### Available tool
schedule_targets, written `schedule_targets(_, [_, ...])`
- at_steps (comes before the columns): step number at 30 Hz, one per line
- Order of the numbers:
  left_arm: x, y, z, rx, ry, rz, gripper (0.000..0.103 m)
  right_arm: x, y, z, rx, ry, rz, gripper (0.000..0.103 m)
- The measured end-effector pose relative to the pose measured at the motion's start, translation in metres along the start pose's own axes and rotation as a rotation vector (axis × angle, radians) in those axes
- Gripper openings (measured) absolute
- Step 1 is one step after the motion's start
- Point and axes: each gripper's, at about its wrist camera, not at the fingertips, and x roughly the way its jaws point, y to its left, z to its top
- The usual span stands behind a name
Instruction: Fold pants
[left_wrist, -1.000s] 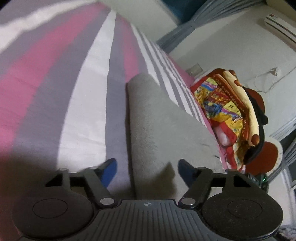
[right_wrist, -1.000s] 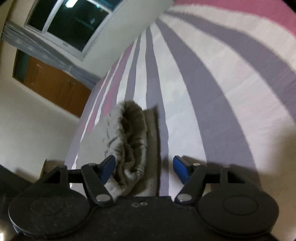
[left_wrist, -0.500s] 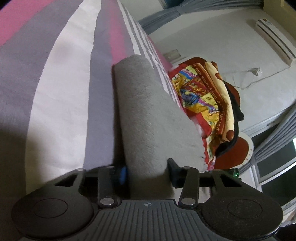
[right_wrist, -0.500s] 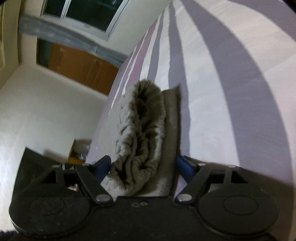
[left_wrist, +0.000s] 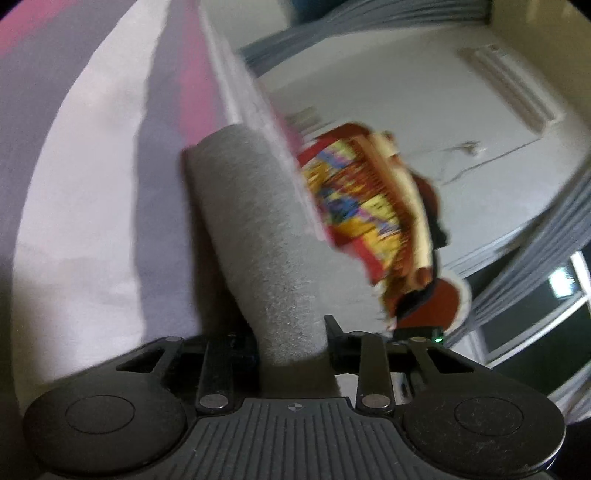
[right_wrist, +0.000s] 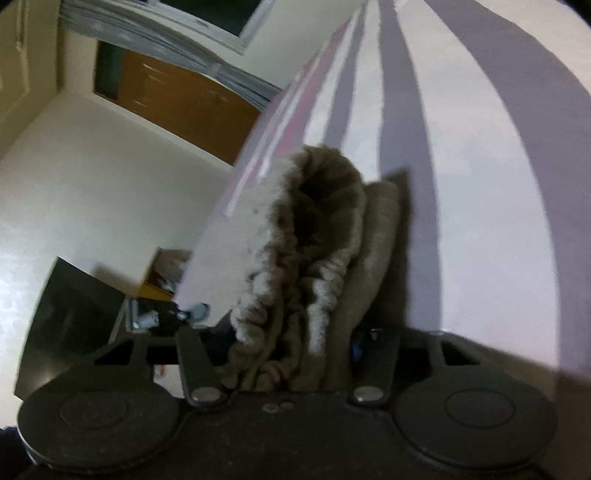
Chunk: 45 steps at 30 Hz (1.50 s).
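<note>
**A:** Start at the left tool (left_wrist: 291, 345). What is it doing?

**B:** Its jaws are closing, with the leg end of the soft grey fleece pants (left_wrist: 258, 236) between them. The cloth fills the gap from one pad to the other and bunches there, so I read it as pinched, though the view is blurred.

**A:** And the right tool (right_wrist: 291, 347)?

**B:** Closing too, around the gathered elastic waistband (right_wrist: 317, 236) of the same pants. The ruffled band and the layer under it sit between the jaws and press against the right-hand pad; the left-hand pad is hidden behind the cloth.

**A:** Why one tool at each end?

**B:** My guess is that holding both ends lets the long folded strip be lifted evenly, so one end can be carried over to the other for the next fold.

**A:** Where do the pants lie?

**B:** On the bed's pink, grey and white striped sheet (left_wrist: 96, 206), as a narrow strip close to the bed's edge. Both legs seem already laid together.

**A:** Anything further out?

**B:** Past the left tool, just beyond the bed's edge, a bright red and yellow patterned cloth bundle (left_wrist: 369, 206). Past the right tool, a brown wooden door (right_wrist: 184, 107) in a pale wall.

**A:** Any risk?

**B:** Fleece is thick and springy; a shallow bite could catch only the top layer.
</note>
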Motion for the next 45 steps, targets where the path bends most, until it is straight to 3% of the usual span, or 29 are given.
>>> schedule_targets(4, [-0.005,-0.017,0.021,0.051,-0.042,-0.014,0.031,0.0,0.02,0.021,-0.06,0.005,0.03,0.047])
schedule_targets(11, [-0.008,-0.023,0.102,0.09,-0.139,0.028,0.031,0.031,0.041,0.088,-0.14,-0.004,0.07,0.046])
schedule_targets(17, [0.014,-0.006,0.158,0.095,-0.142,0.139,0.031,0.074,0.028,0.139,-0.098,-0.024,0.042,0.046])
schedule_targets(19, [0.026,0.005,0.164,0.093,-0.12,0.24,0.032,0.088,0.021,0.148,-0.082,-0.015,0.011,0.047])
schedule_targets(20, [0.03,0.014,0.164,0.086,-0.106,0.318,0.045,0.094,0.015,0.151,-0.064,0.001,-0.009,0.049])
schedule_targets(21, [0.036,0.026,0.162,0.062,-0.085,0.424,0.059,0.098,0.006,0.151,-0.041,0.023,-0.047,0.057])
schedule_targets(22, [0.038,0.034,0.157,0.061,-0.086,0.443,0.064,0.106,-0.003,0.15,-0.019,0.046,-0.146,0.074])
schedule_targets(23, [0.037,0.033,0.152,0.087,-0.105,0.439,0.066,0.114,-0.013,0.147,-0.002,0.067,-0.231,0.072])
schedule_targets(26, [0.029,0.026,0.131,0.139,-0.153,0.439,0.075,0.106,-0.015,0.137,0.011,0.038,-0.206,0.074])
schedule_targets(28, [0.021,0.014,0.111,0.216,-0.168,0.48,0.08,0.094,-0.012,0.124,-0.025,0.029,-0.213,0.074])
schedule_targets(31, [0.012,-0.008,0.078,0.307,-0.196,0.561,0.103,0.068,-0.011,0.101,-0.057,-0.012,-0.216,0.076])
schedule_targets(35, [-0.005,-0.036,0.037,0.306,-0.299,0.7,0.103,0.028,-0.017,0.076,0.01,-0.114,-0.218,0.077])
schedule_targets(37, [-0.008,-0.051,0.016,0.287,-0.34,0.755,0.103,0.02,-0.008,0.051,-0.016,-0.14,-0.278,0.078])
schedule_targets(41, [0.009,-0.089,-0.027,0.417,-0.284,0.931,0.103,0.018,0.035,-0.012,-0.211,-0.163,-0.484,0.083])
schedule_targets(43, [0.013,-0.107,-0.048,0.476,-0.269,0.97,0.103,0.022,0.061,-0.04,-0.285,-0.178,-0.572,0.086])
schedule_targets(45, [0.011,-0.125,-0.069,0.504,-0.273,0.996,0.103,0.015,0.077,-0.061,-0.299,-0.189,-0.578,0.086])
